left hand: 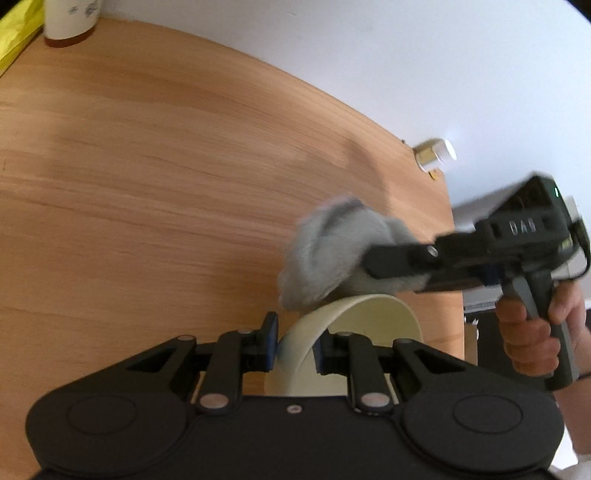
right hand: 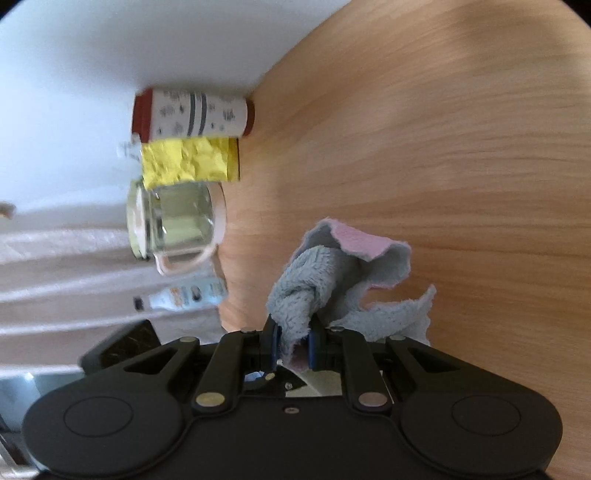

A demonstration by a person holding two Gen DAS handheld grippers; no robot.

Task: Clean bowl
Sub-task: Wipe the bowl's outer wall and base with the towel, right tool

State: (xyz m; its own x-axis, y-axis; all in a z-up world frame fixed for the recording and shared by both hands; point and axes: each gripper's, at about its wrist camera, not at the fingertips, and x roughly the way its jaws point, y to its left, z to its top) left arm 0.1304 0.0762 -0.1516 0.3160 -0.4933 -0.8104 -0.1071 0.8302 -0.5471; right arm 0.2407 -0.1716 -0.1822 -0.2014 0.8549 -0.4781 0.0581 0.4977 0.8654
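In the left wrist view my left gripper [left hand: 295,347] is shut on the rim of a cream bowl [left hand: 369,317], which it holds tilted on edge above the wooden table [left hand: 166,184]. A fluffy grey cloth [left hand: 325,254] hangs over the bowl's upper rim, touching it. The right gripper [left hand: 384,262] comes in from the right, shut on that cloth, with a hand [left hand: 528,343] on its handle. In the right wrist view the grey and pink cloth [right hand: 332,284] is bunched between the pads of my right gripper [right hand: 293,347]. The bowl is hidden in that view.
A white canister with a brown base [left hand: 70,22] and a yellow crumpled pack [left hand: 18,33] stand at the table's far left corner. The right wrist view shows the canister [right hand: 195,114], yellow pack [right hand: 188,162], a glass jug [right hand: 177,225] and a bottle [right hand: 188,295] along the table edge.
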